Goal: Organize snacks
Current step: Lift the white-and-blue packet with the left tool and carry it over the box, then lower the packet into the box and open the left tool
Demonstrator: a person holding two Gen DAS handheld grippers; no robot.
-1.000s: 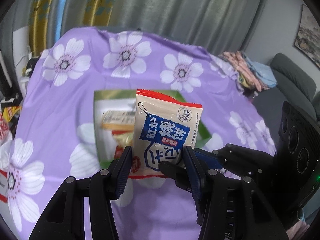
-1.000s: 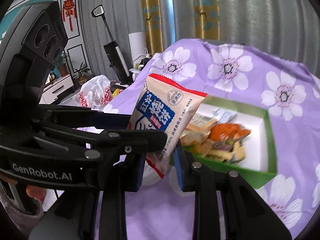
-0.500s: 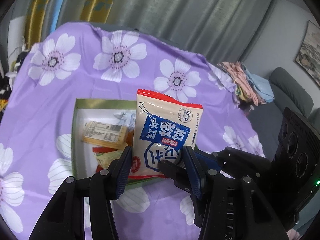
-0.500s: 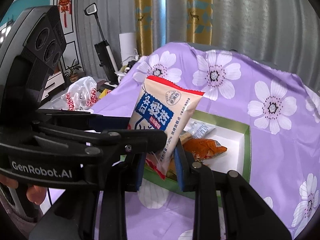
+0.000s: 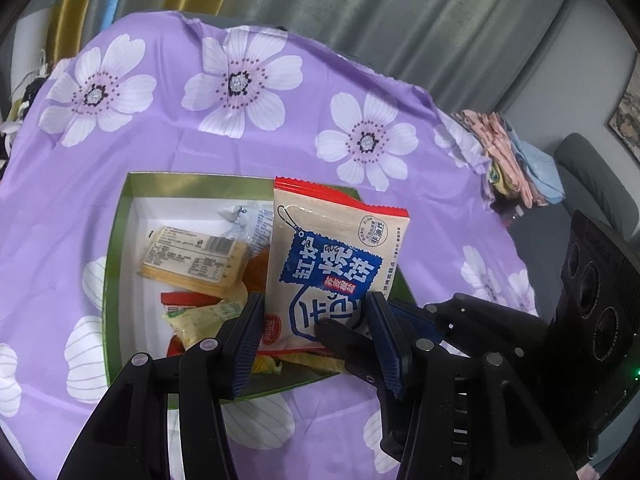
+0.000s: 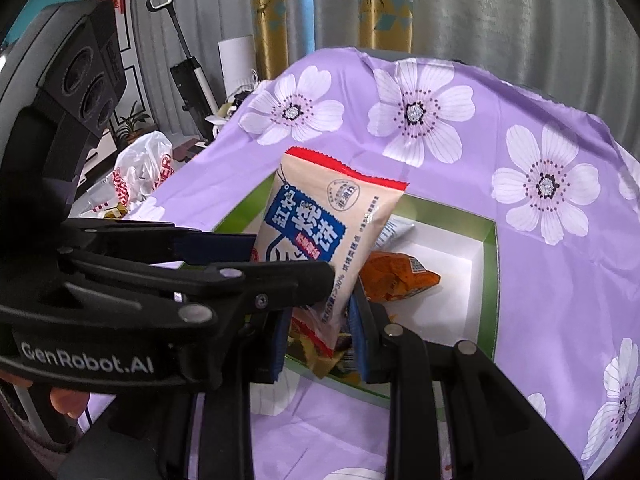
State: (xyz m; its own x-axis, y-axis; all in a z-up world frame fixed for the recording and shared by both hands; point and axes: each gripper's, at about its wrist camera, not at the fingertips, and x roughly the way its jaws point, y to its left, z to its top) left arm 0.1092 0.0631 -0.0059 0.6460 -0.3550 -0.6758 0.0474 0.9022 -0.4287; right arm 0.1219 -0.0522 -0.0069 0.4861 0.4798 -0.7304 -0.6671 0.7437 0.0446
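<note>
A beige snack packet [image 5: 332, 256] with a blue label and a red top edge stands upright, held at its bottom by both grippers. My left gripper [image 5: 314, 332] is shut on its lower part, pads at either side. My right gripper [image 6: 320, 330] is shut on the packet's [image 6: 320, 228] bottom edge, crossing the left one. Below and behind the packet lies a green-rimmed box [image 5: 120, 240] with a white inside, also seen in the right wrist view [image 6: 490, 280]. It holds several snacks, among them a cracker pack [image 5: 192, 258] and an orange bag [image 6: 400, 276].
A purple flowered cloth [image 5: 240, 128] covers the table. Folded fabrics [image 5: 516, 160] and a grey sofa [image 5: 592, 176] lie past its right edge. A white plastic bag [image 6: 140, 168] and an upright vacuum cleaner [image 6: 188, 76] stand off the left side.
Both grippers have carried the packet forward and a little down toward the box. The box now sits closer, right beneath and behind the packet. The grip is unchanged.
</note>
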